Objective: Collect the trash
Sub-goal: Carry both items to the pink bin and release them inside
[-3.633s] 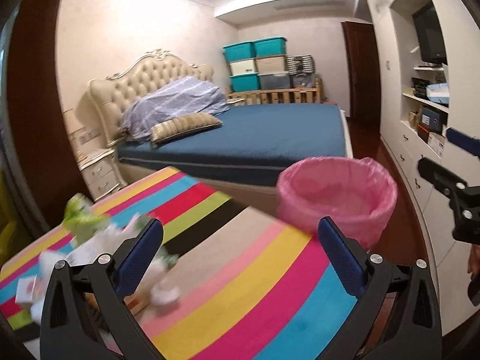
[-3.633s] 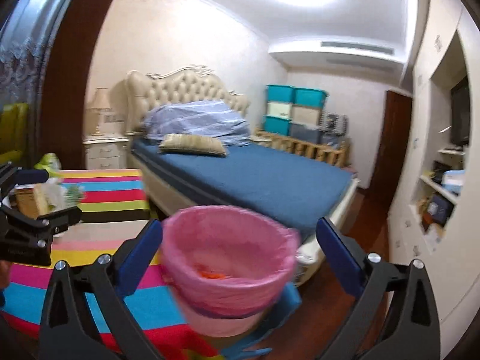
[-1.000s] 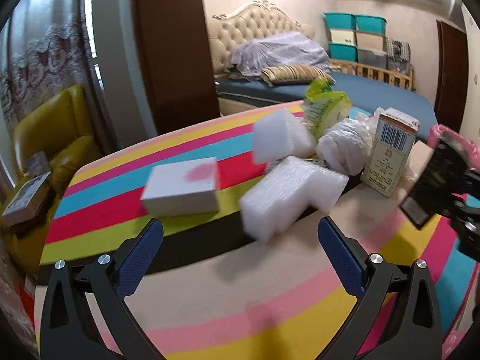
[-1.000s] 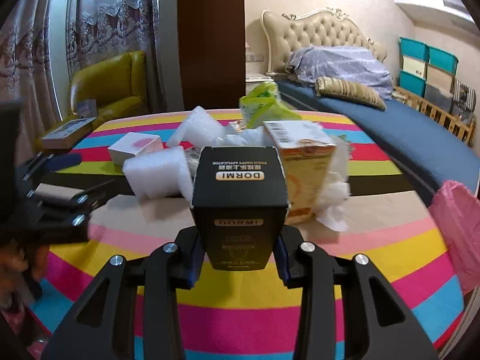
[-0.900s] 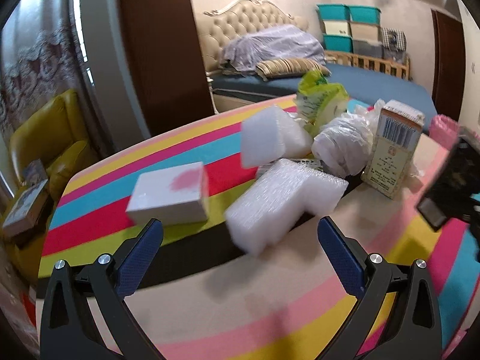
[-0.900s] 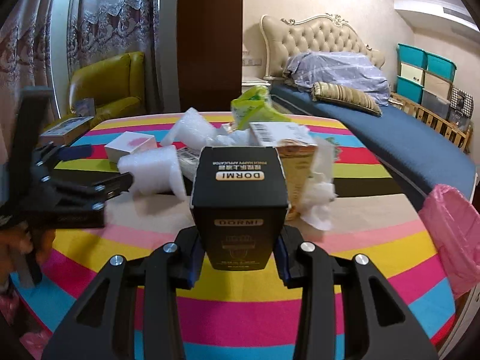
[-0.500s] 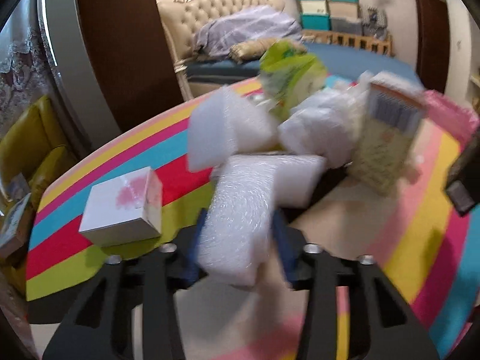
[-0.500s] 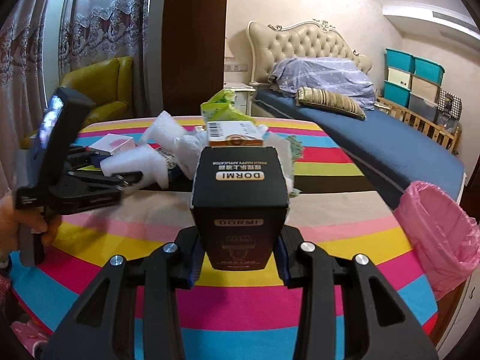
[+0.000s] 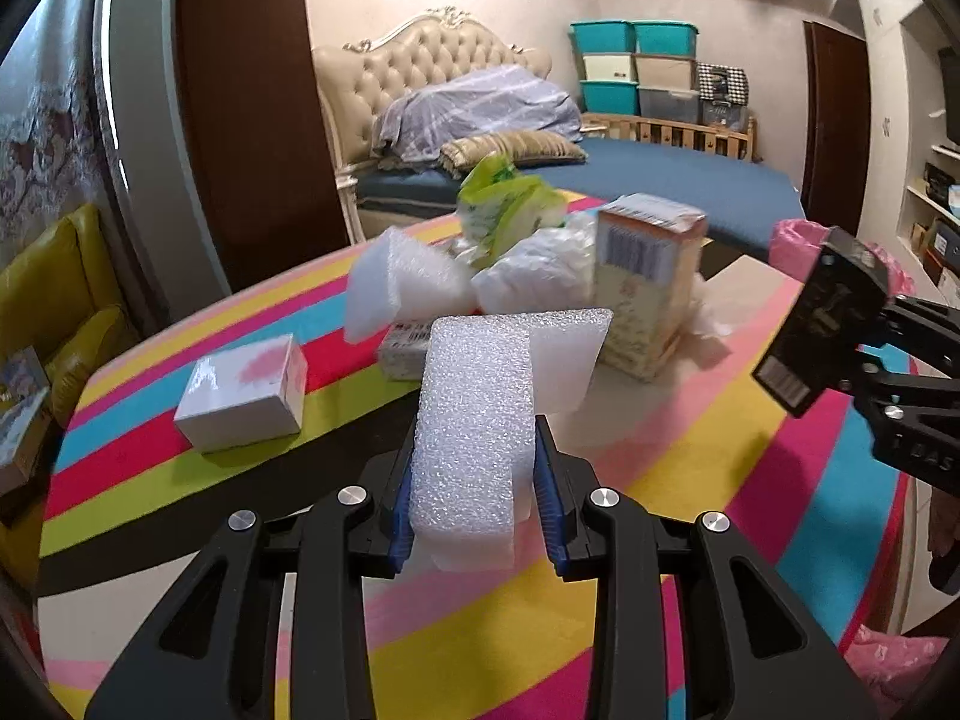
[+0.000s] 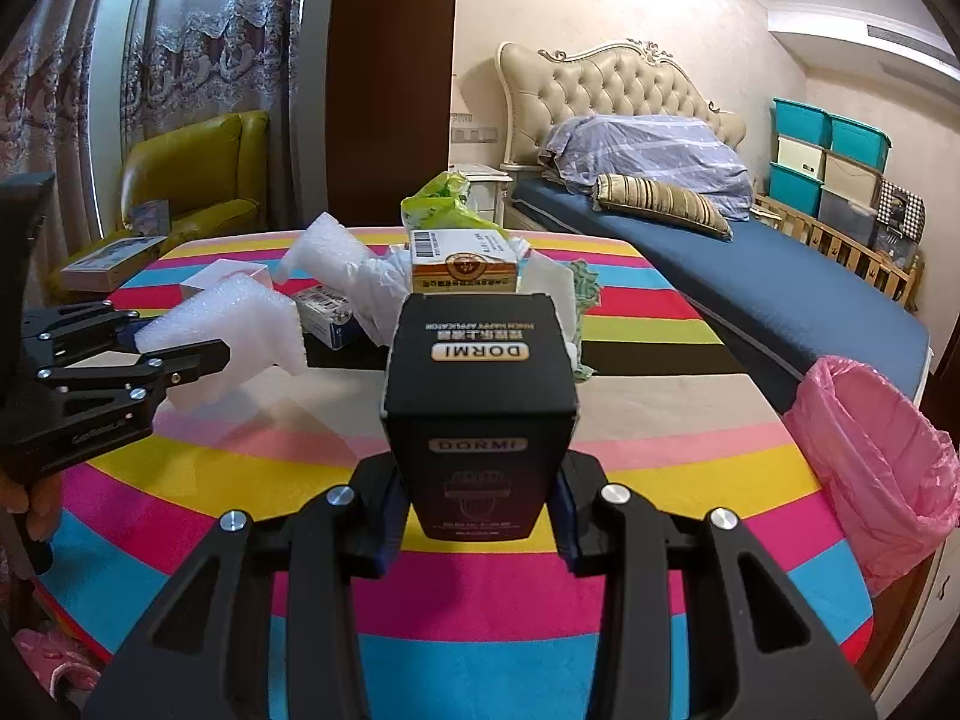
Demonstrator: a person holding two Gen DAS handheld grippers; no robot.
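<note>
On a striped table, the left gripper (image 9: 474, 516) is clamped on a white foam block (image 9: 474, 420) whose long axis runs forward along the fingers. The right gripper (image 10: 477, 516) grips an upright black box (image 10: 480, 396). The pink-lined bin (image 10: 876, 456) stands off the table's right edge, nearer the right gripper, so the box likely goes first.

White foam block (image 9: 474, 420), black box (image 10: 480, 384), rainbow-striped tablecloth (image 10: 690, 480), pink bin liner (image 10: 870, 456), possibly green packet (image 9: 510, 204)
</note>
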